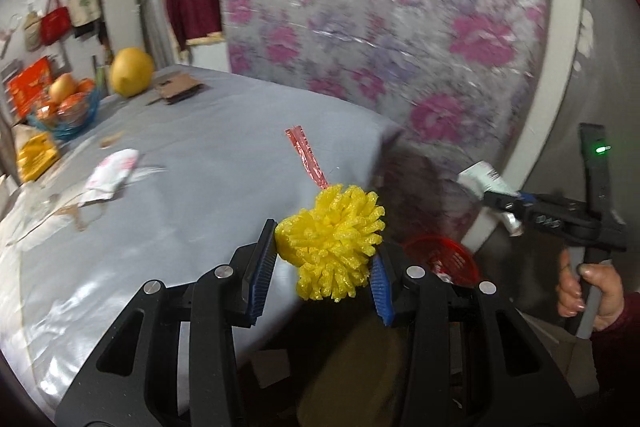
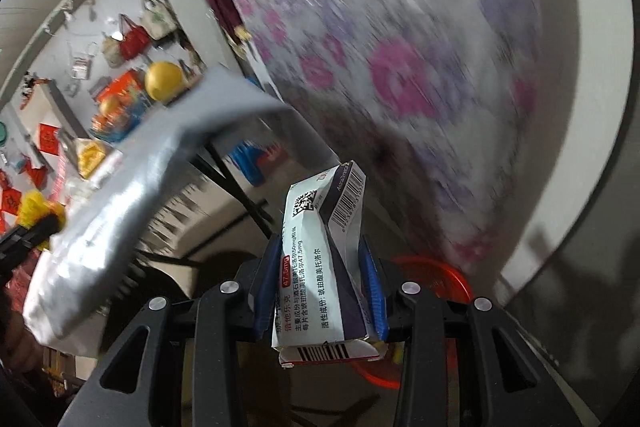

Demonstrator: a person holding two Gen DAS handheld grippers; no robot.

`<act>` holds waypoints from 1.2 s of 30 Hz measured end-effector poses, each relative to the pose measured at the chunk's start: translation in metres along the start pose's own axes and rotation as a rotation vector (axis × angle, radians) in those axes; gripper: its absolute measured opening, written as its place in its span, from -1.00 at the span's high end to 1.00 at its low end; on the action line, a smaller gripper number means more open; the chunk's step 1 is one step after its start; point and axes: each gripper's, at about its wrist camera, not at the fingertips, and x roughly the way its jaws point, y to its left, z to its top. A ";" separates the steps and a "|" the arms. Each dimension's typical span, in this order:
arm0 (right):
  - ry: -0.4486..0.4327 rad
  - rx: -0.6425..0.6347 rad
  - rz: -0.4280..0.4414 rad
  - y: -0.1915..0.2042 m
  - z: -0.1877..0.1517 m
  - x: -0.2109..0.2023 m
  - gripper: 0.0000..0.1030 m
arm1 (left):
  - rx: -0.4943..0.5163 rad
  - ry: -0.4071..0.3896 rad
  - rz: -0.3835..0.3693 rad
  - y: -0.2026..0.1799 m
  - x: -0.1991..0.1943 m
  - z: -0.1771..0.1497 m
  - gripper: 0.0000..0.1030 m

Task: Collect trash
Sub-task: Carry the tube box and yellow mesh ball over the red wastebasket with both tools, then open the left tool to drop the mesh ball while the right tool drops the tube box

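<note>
Crushed medicine box [image 2: 324,259] — "47.5mg", "AstraZeneca".

Both grippers' jaws clamped, loaded

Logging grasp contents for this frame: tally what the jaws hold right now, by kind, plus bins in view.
Yellow foam fruit net, in the left gripper: 1
Crushed medicine box, in the right gripper: 1
Red trash basket, on the floor past the table edge: 1
Total: 3
</note>
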 end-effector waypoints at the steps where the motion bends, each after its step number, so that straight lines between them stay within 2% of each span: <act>1: 0.019 0.010 -0.012 -0.007 -0.005 0.007 0.24 | 0.007 0.007 -0.008 -0.004 0.003 0.000 0.17; 4: 0.095 0.050 -0.041 -0.031 -0.022 0.037 0.24 | 0.033 0.043 -0.037 -0.019 0.020 0.002 0.17; 7: 0.161 0.071 -0.079 -0.048 -0.038 0.063 -0.18 | 0.049 0.071 -0.068 -0.031 0.035 0.006 0.17; 8: 0.160 0.098 -0.101 -0.056 -0.042 0.067 -0.19 | 0.056 0.077 -0.080 -0.036 0.040 0.007 0.17; 10: 0.158 0.134 -0.076 -0.066 -0.041 0.067 -0.19 | 0.072 0.089 -0.091 -0.045 0.048 0.009 0.17; 12: 0.121 0.149 -0.079 -0.073 -0.036 0.057 -0.20 | 0.090 0.105 -0.114 -0.056 0.058 0.011 0.17; 14: 0.066 0.162 -0.100 -0.080 -0.029 0.044 -0.33 | 0.105 0.124 -0.144 -0.067 0.068 0.012 0.17; 16: 0.026 0.188 -0.100 -0.087 -0.025 0.031 -0.38 | 0.131 0.144 -0.172 -0.081 0.079 0.013 0.17; 25: -0.072 0.259 -0.107 -0.116 -0.013 0.000 -0.38 | 0.263 0.224 -0.278 -0.153 0.132 0.013 0.16; 27: -0.080 0.266 -0.103 -0.118 -0.012 -0.005 -0.38 | 0.295 0.236 -0.277 -0.166 0.141 0.011 0.02; 29: -0.088 0.270 -0.093 -0.118 -0.011 -0.007 -0.38 | 0.309 0.238 -0.243 -0.173 0.145 0.008 -0.44; 31: -0.091 0.268 -0.083 -0.116 -0.010 -0.009 -0.38 | 0.315 0.223 -0.236 -0.172 0.141 0.005 -0.61; 36: -0.097 0.250 -0.058 -0.106 -0.007 -0.013 -0.38 | 0.292 0.185 -0.186 -0.154 0.126 0.009 -0.71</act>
